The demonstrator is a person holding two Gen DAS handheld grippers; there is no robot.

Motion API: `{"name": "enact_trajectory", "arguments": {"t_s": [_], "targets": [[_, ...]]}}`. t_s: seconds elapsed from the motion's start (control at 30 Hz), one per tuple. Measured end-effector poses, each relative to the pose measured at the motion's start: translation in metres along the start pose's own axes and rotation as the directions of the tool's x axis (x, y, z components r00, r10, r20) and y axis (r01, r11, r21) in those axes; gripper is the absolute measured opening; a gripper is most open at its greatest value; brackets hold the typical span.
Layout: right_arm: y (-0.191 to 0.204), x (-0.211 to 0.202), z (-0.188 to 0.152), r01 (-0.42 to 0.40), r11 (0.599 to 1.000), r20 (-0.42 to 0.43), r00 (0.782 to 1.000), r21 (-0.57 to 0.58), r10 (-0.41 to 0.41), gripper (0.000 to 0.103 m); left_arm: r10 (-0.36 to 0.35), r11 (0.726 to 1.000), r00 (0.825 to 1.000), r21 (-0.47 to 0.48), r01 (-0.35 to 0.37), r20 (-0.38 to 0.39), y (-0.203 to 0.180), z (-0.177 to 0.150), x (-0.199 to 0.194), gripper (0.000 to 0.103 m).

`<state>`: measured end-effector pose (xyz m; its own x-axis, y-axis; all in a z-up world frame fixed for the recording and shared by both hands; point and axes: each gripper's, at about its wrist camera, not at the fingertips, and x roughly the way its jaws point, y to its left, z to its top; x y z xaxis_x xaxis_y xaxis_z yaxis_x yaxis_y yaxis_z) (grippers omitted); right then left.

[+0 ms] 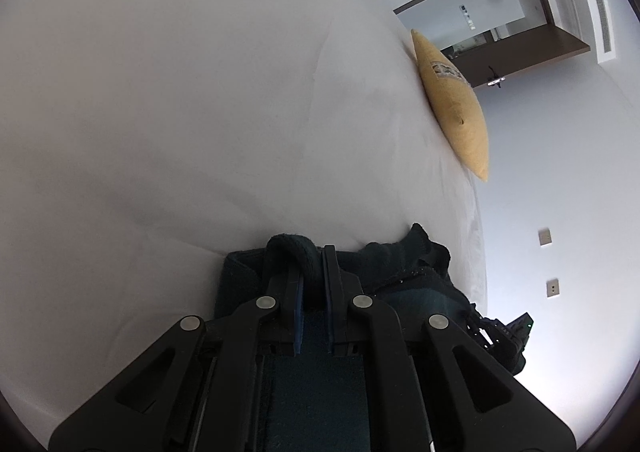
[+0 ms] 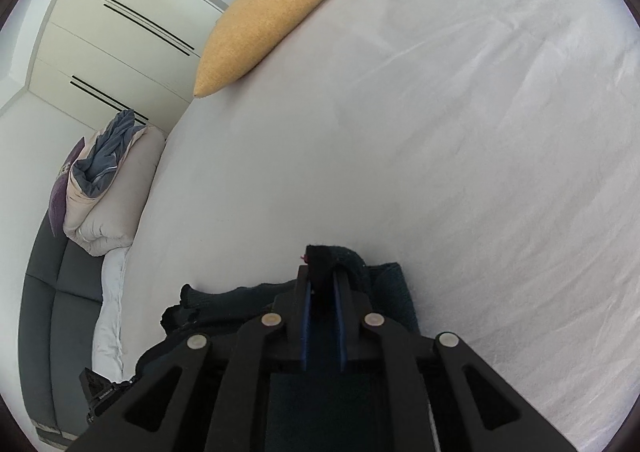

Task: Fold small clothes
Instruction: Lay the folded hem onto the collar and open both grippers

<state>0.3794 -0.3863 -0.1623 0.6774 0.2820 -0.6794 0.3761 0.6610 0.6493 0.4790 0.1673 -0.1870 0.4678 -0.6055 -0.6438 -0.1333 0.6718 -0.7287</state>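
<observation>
A dark green knitted garment (image 1: 400, 252) lies bunched on the white bed sheet (image 1: 160, 92), close under both grippers. My left gripper (image 1: 312, 252) is shut on a rolled edge of it, and the cloth loops over the fingertips. In the right wrist view the same garment (image 2: 240, 296) spreads to the left, and my right gripper (image 2: 322, 272) pinches a raised fold of it that fills the gap between the blue pads. Most of the garment is hidden beneath the gripper bodies.
A yellow cushion (image 1: 452, 104) (image 2: 272, 20) rests at the bed's far edge. Beyond the bed sheet (image 2: 440, 132), a grey sofa (image 2: 52, 312) carries a pile of folded bedding (image 2: 108, 180). A cream wardrobe (image 2: 120, 32) stands behind it.
</observation>
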Motion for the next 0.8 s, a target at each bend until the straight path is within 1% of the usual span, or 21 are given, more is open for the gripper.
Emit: {"name": "enact_trajectory", "arguments": {"t_s": [0.07,0.1,0.13,0.17,0.2,0.23,0.27,0.3,0.37,0.4,0.47,0.53,0.57,0.63,0.67,0.73,0.77,0.8], "targets": [[0.003,-0.008,0.001,-0.030,1.000,0.029,0.999,0.000,0.030,0.042,-0.028,0.999,1.000,-0.028,0.028,-0.012,0.007,0.004,-0.002,0.009],[0.005,-0.013,0.001,-0.049,0.999,0.044,0.998,-0.007,0.050,0.057,-0.031,0.999,0.999,-0.035,0.030,-0.012,0.009,0.006,-0.003,0.014],[0.009,-0.018,0.001,-0.057,0.998,0.066,0.996,-0.012,0.058,0.068,-0.029,0.999,1.000,-0.040,0.029,-0.002,0.010,0.008,-0.007,0.018],[0.013,-0.022,0.001,-0.043,0.999,0.085,0.995,-0.016,0.044,0.072,-0.023,0.999,1.000,-0.042,0.024,0.018,0.014,0.011,-0.014,0.031],[0.016,-0.028,0.001,-0.026,0.999,0.106,0.994,-0.025,0.029,0.079,-0.016,0.999,0.999,-0.049,0.018,0.038,0.016,0.013,-0.023,0.056],[0.019,-0.033,0.000,-0.020,0.999,0.119,0.993,-0.036,0.024,0.080,-0.026,0.998,0.998,-0.062,0.030,0.059,0.019,0.015,-0.030,0.066],[0.022,-0.036,0.000,-0.022,0.999,0.118,0.993,-0.042,0.027,0.080,-0.019,0.997,0.996,-0.075,0.025,0.086,0.019,0.016,-0.040,0.072],[0.025,-0.040,-0.001,-0.025,0.998,0.116,0.993,-0.050,0.031,0.080,0.003,0.997,0.994,-0.083,0.007,0.112,0.021,0.018,-0.050,0.072],[0.039,-0.048,-0.010,-0.032,0.994,0.113,0.993,-0.106,0.044,0.080,0.028,0.997,0.991,-0.073,-0.019,0.129,0.017,0.019,-0.065,0.072],[0.050,-0.049,-0.017,-0.040,0.988,0.100,0.993,-0.148,0.055,0.080,0.045,0.998,0.989,-0.052,-0.038,0.143,0.009,0.016,-0.071,0.072],[0.071,-0.048,-0.033,-0.073,0.974,0.062,0.994,-0.216,0.088,0.080,0.055,0.997,0.986,0.047,-0.063,0.156,-0.020,0.007,-0.075,0.072],[0.093,-0.040,-0.053,-0.113,0.953,0.007,0.993,-0.280,0.119,0.079,0.048,0.988,0.989,0.141,-0.067,0.137,-0.050,-0.004,-0.066,0.072],[0.105,-0.033,-0.065,-0.134,0.941,-0.026,0.991,-0.310,0.132,0.079,0.046,0.976,0.993,0.205,-0.069,0.112,-0.071,-0.013,-0.055,0.072],[0.121,-0.018,-0.082,-0.175,0.925,-0.090,0.984,-0.337,0.153,0.077,0.061,0.955,0.993,0.285,-0.087,0.097,-0.094,-0.025,-0.036,0.072],[0.125,-0.010,-0.090,-0.197,0.922,-0.120,0.979,-0.335,0.165,0.077,0.100,0.936,0.991,0.329,-0.123,0.086,-0.105,-0.034,-0.019,0.072],[0.129,0.009,-0.101,-0.210,0.920,-0.163,0.973,-0.331,0.163,0.075,0.155,0.915,0.985,0.367,-0.171,0.071,-0.107,-0.042,0.004,0.072],[0.126,0.015,-0.104,-0.204,0.923,-0.174,0.973,-0.326,0.154,0.075,0.201,0.908,0.977,0.361,-0.212,0.069,-0.101,-0.043,0.017,0.071],[0.119,0.022,-0.104,-0.196,0.931,-0.183,0.973,-0.309,0.144,0.075,0.247,0.907,0.967,0.337,-0.252,0.058,-0.088,-0.048,0.028,0.070]]}}
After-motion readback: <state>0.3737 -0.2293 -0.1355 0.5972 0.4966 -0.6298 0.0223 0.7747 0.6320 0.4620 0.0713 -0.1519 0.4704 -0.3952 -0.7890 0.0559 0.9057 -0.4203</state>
